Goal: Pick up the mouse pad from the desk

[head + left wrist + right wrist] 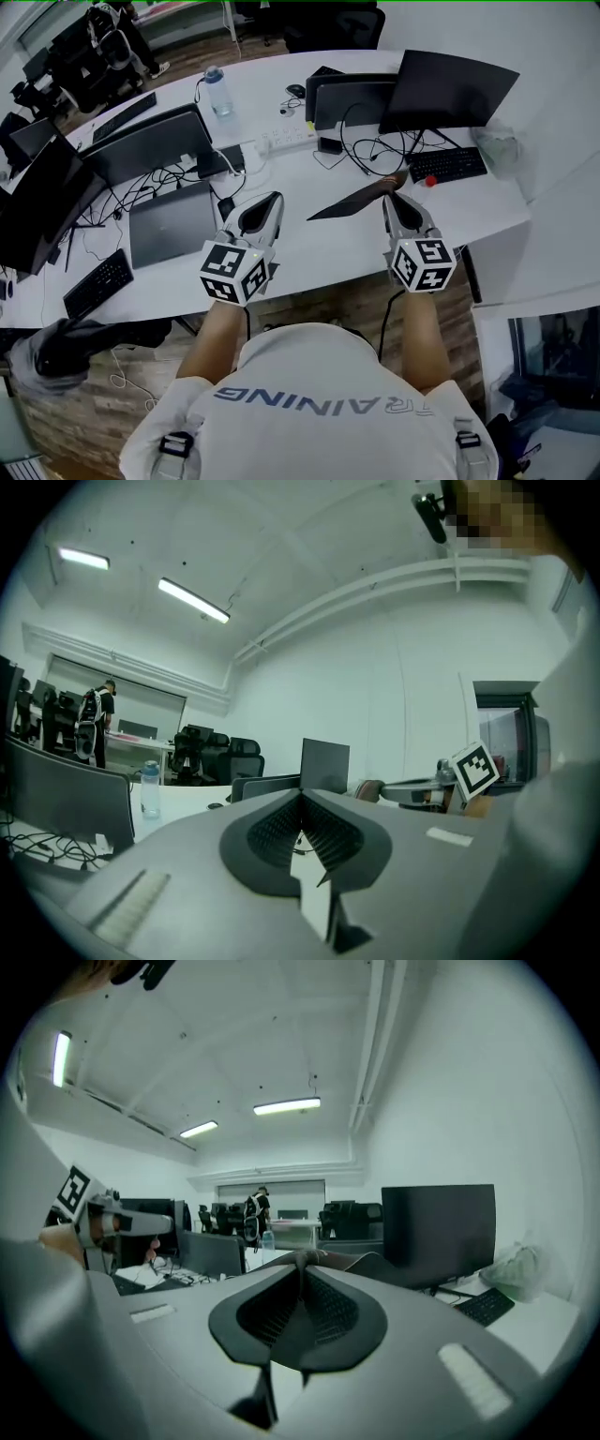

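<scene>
A: Where's the thin, dark, flat mouse pad (349, 202) rn?

B: Up off the white curved desk (319, 253). Our right gripper (392, 199) has its jaws clamped on one end of it. The rest sticks out sideways w/ no support. Our left gripper (267, 206) is closed too, w/ nothing in it.

A: What could go wrong?

B: We think it's a small bite on a floppy sheet, so a fast swing could slide it out. The free end is also near the tangle of black cables (375, 150) and could snag if we dip.

A: Containers?

B: There's a clear plastic bottle w/ a blue cap (217, 94), upright and capped. We can't tell the fill level. There's also a crumpled translucent plastic bag (495, 145) at the far right, contents unclear.
</scene>
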`<state>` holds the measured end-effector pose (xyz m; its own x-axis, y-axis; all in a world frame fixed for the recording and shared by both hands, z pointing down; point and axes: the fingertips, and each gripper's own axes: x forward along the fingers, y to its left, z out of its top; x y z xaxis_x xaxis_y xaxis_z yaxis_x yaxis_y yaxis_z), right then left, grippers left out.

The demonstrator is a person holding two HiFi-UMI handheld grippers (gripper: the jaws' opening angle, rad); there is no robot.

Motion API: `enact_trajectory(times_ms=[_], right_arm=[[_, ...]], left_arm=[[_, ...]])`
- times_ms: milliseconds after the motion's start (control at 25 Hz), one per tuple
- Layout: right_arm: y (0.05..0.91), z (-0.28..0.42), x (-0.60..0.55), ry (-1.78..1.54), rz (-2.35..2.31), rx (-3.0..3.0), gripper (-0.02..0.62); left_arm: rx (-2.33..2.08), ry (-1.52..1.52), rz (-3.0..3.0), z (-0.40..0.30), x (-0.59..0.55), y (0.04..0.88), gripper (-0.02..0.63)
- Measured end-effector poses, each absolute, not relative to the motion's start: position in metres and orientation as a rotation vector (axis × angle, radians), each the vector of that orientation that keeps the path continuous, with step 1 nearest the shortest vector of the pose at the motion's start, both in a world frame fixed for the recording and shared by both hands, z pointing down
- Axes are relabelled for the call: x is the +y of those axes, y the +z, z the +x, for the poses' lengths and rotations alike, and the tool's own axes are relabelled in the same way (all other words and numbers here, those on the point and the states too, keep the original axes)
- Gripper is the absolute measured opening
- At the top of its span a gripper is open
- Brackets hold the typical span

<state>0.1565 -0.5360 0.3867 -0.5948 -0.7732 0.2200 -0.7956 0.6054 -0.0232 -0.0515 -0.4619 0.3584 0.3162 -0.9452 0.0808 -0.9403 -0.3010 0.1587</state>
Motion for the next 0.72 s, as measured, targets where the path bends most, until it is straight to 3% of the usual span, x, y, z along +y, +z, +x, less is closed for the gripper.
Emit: enact_trajectory(times_ms=[320, 720], right_arm=[[0.329, 0.153, -0.532, 0.145, 1.391, -2.778, 0.043], [0.331, 0.133, -0.520, 0.094, 1.310, -2.778, 0.041]], left_arm=[[-1.768, -0.079, 2.433, -0.055, -0.462, 0.333, 0.002], [-1.780, -0.092, 2.431, -0.058, -0.459, 0.329, 0.002]])
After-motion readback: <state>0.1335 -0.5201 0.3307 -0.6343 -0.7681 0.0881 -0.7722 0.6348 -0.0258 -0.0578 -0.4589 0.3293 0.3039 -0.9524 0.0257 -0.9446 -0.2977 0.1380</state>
